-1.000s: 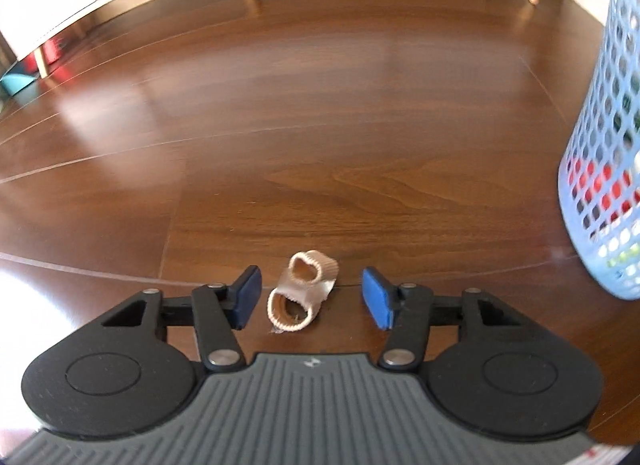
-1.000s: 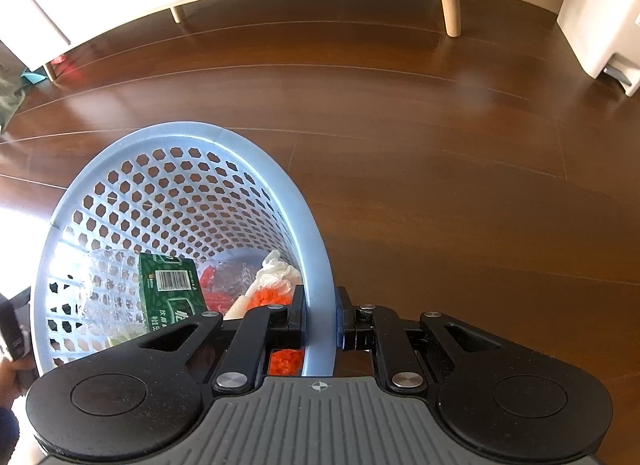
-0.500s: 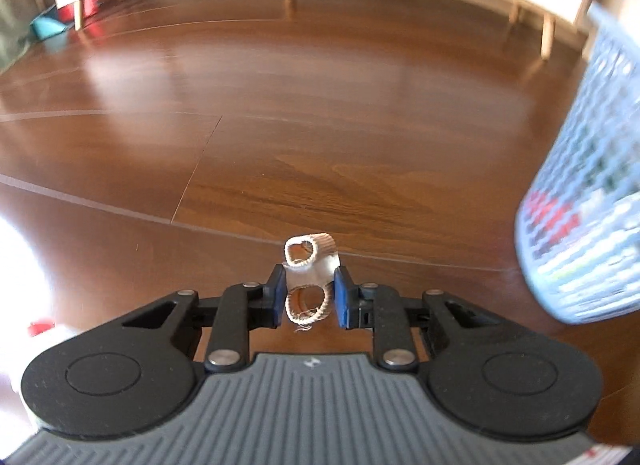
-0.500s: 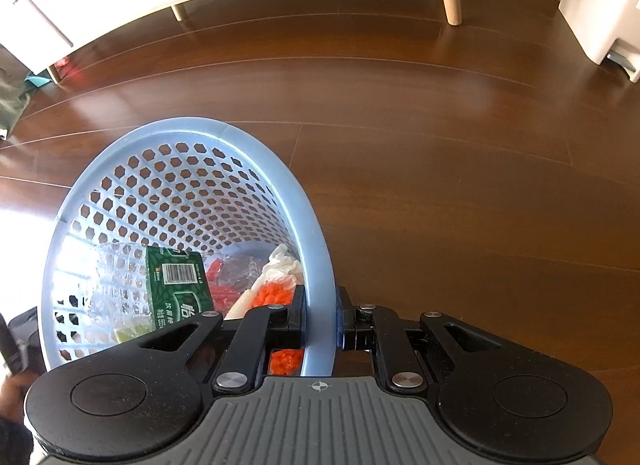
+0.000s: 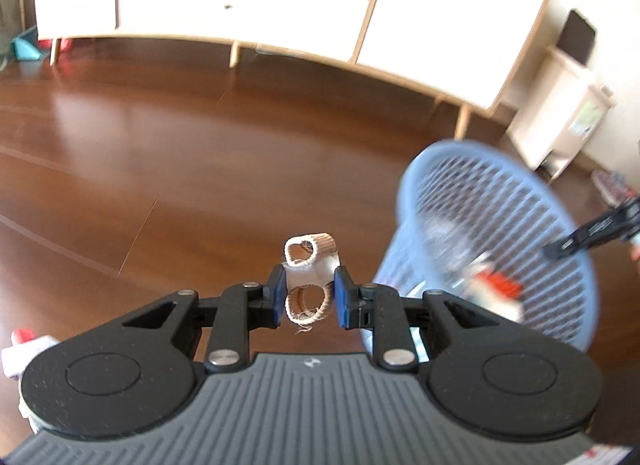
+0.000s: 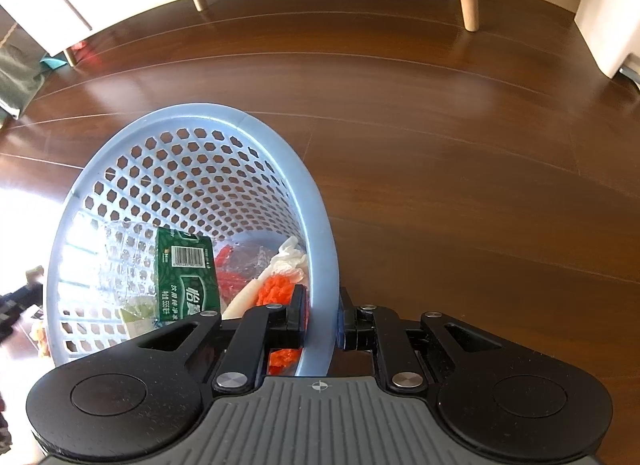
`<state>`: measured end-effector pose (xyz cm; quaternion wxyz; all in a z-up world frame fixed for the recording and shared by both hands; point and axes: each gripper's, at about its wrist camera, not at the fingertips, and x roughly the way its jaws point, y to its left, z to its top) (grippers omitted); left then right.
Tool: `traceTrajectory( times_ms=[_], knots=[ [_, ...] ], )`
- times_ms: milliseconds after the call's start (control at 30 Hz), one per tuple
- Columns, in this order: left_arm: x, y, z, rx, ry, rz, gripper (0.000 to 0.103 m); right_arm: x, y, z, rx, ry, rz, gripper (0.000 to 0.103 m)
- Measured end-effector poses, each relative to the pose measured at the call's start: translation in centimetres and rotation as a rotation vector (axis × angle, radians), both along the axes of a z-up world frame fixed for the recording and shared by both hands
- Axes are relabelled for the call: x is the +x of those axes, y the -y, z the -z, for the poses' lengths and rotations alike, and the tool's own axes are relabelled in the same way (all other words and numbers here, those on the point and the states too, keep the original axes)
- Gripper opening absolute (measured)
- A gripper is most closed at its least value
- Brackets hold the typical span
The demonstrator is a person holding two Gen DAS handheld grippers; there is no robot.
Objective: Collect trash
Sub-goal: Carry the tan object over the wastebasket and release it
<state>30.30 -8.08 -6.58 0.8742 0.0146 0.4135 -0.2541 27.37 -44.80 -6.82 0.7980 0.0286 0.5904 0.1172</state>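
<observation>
Left gripper [image 5: 307, 297], lower centre of frame — clamped on a rolled cardboard scrap [image 5: 308, 279], held clear of the wood floor [image 5: 180, 169]; right gripper [image 6: 322, 315] pinched on the rim of the blue basket [image 6: 188, 121] — trash inside, left of frame.

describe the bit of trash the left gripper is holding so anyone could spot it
Start at the dark wooden floor left of the blue basket. Above it, the left gripper pinches a small piece of corrugated cardboard: two tan curled loops joined by white tape, unlike the basket's plastic and paper.
</observation>
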Motion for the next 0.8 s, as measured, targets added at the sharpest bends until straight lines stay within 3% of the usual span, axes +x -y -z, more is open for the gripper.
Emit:
traceTrajectory(
  times_ms=[267,467,500,600,700,800],
  knots=[
    [-0.9,4.8,-4.7,-0.057,-0.016,0.127,0.02,-0.3,-0.5,-0.1,-0.001,0.023,-0.037,0.011],
    [-0.8,9.8,-6.2,-0.11,-0.023,0.223,0.022,-0.4,-0.4,0.0,0.012,0.024,-0.047,0.011],
    [-0.8,10.4,-6.4,-0.122,-0.018,0.237,0.025,-0.3,-0.3,0.0,0.014,0.023,-0.048,0.011],
    [-0.7,12.1,-6.6,-0.145,0.006,0.246,0.06,-0.3,-0.3,0.0,0.018,0.023,-0.051,0.011],
    [-0.9,12.6,-6.7,-0.124,0.034,0.246,0.062,-0.3,-0.2,0.0,0.023,0.019,-0.053,0.011],
    [-0.7,11.7,-6.3,-0.111,0.013,0.206,0.062,-0.4,-0.1,0.1,0.027,0.013,-0.051,0.011]
  ],
)
